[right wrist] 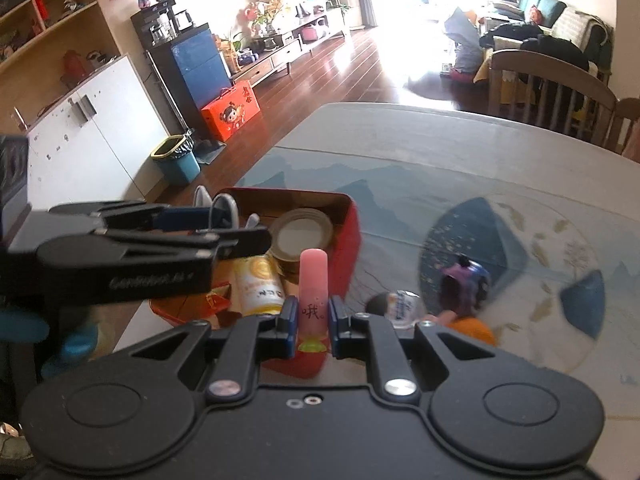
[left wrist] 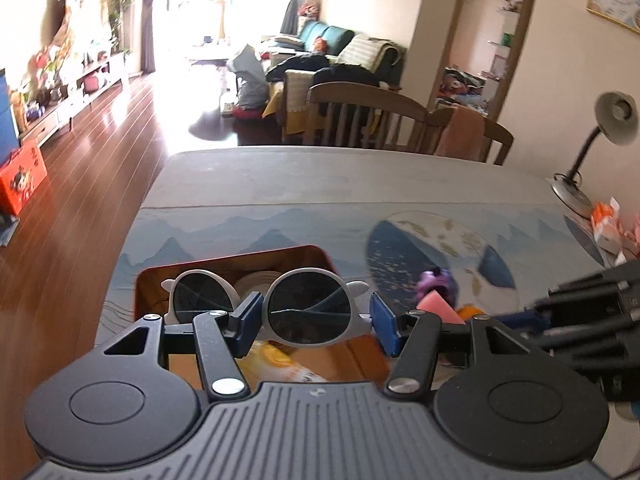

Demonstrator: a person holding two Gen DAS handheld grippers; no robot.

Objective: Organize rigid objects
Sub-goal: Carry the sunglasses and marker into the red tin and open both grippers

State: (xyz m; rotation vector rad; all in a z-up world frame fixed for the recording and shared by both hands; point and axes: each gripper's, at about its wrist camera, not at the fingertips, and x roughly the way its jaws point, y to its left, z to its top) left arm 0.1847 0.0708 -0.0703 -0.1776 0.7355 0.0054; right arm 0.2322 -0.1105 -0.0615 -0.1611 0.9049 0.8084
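Note:
My left gripper (left wrist: 316, 324) is shut on a pair of grey-framed sunglasses (left wrist: 304, 304), with one dark round lens between the blue pads. It holds them above an open red tin box (left wrist: 140, 284). In the right wrist view, the left gripper (right wrist: 224, 228) reaches in from the left over the red box (right wrist: 352, 232). My right gripper (right wrist: 313, 316) is shut on an upright pink tube (right wrist: 314, 280) just at the near side of the box. A tape roll (right wrist: 302, 236) and a yellow bottle (right wrist: 260, 284) lie inside the box.
A purple toy figure (right wrist: 464, 280), a clear round item (right wrist: 400, 304) and an orange object (right wrist: 472, 328) sit on the patterned table mat right of the box. A desk lamp (left wrist: 576, 184) and orange packets (left wrist: 608, 224) are at the far right. Wooden chairs (left wrist: 368, 116) stand behind the table.

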